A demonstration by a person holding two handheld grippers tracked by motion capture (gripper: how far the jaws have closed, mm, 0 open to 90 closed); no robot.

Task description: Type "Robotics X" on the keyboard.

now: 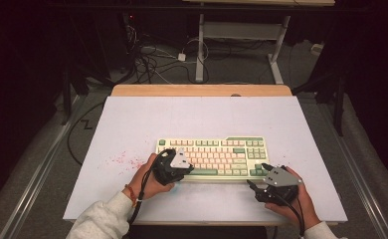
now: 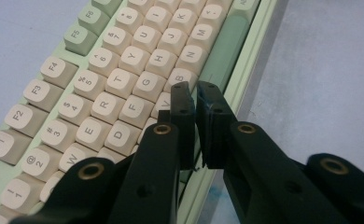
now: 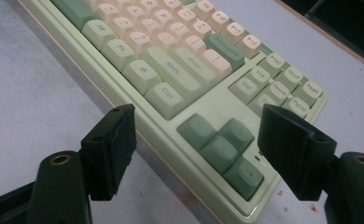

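Observation:
A pale green keyboard [image 1: 217,149] with cream and green keys lies across the middle of the white board. My left gripper [image 1: 187,171] hovers over its near left part. In the left gripper view its jaws [image 2: 195,91] stand shut with nothing between them, tips above the V and B keys [image 2: 180,77] beside the green space bar [image 2: 224,49]. My right gripper [image 1: 257,176] is by the keyboard's near right corner and is open. In the right gripper view its jaws [image 3: 199,119] stand wide on either side of the arrow keys [image 3: 222,149] without touching them.
The white board [image 1: 132,119] covers a wooden table whose far edge [image 1: 202,90] shows. Red specks [image 1: 122,160] mark the board left of the keyboard. Beyond the table are cables on the floor [image 1: 152,59] and the white legs of another desk [image 1: 200,50].

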